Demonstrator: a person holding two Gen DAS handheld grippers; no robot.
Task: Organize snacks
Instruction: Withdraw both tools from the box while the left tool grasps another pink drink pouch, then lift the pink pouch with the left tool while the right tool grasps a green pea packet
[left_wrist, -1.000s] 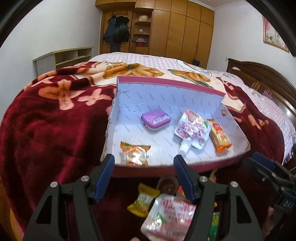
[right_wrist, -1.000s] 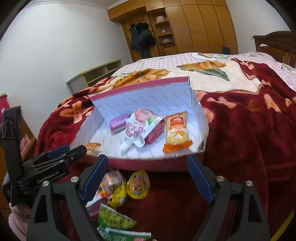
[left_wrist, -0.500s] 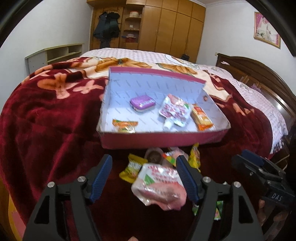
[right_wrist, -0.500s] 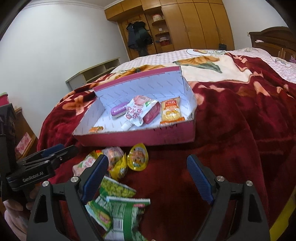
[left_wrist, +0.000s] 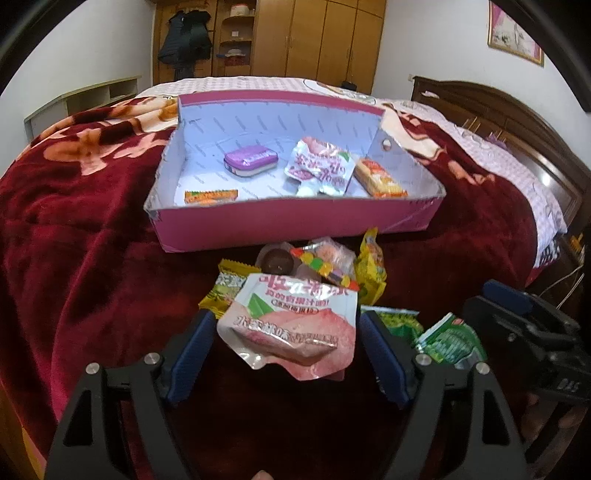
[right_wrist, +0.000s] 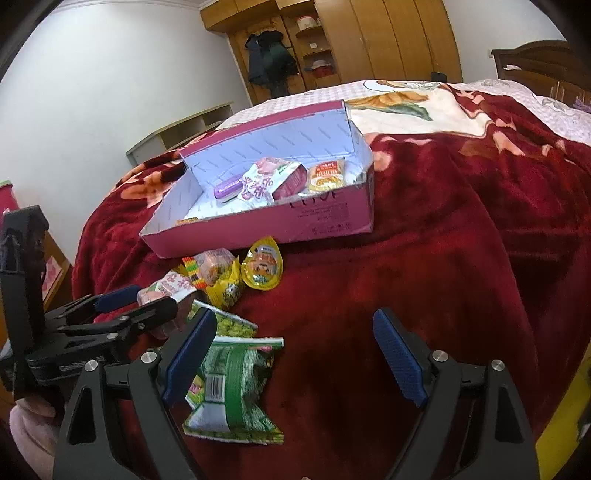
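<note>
A pink box (left_wrist: 295, 221) with a white inside stands on the red blanket. It holds a purple tin (left_wrist: 250, 160), a pink-white pouch (left_wrist: 319, 170), an orange wafer pack (left_wrist: 378, 177) and a small orange candy (left_wrist: 210, 195). In front of it lies a loose pile of snacks. A large peach pouch (left_wrist: 291, 325) lies flat between the fingers of my left gripper (left_wrist: 286, 350), whose jaws are opening and do not press on it. My right gripper (right_wrist: 293, 356) stands open over the blanket, its left finger above a green packet (right_wrist: 232, 384).
The pile also has a chocolate cup (left_wrist: 275, 258), a colourful candy bag (left_wrist: 325, 264), yellow packets (left_wrist: 371, 269) and a yellow jelly cup (right_wrist: 262, 267). A dark wooden headboard (left_wrist: 517, 122) stands at the right, a low shelf (left_wrist: 85, 96) at the left and wardrobes behind.
Both grippers have drawn back from the box and sunk toward the loose pile. The left jaws have widened, and the peach pouch now lies between them.
</note>
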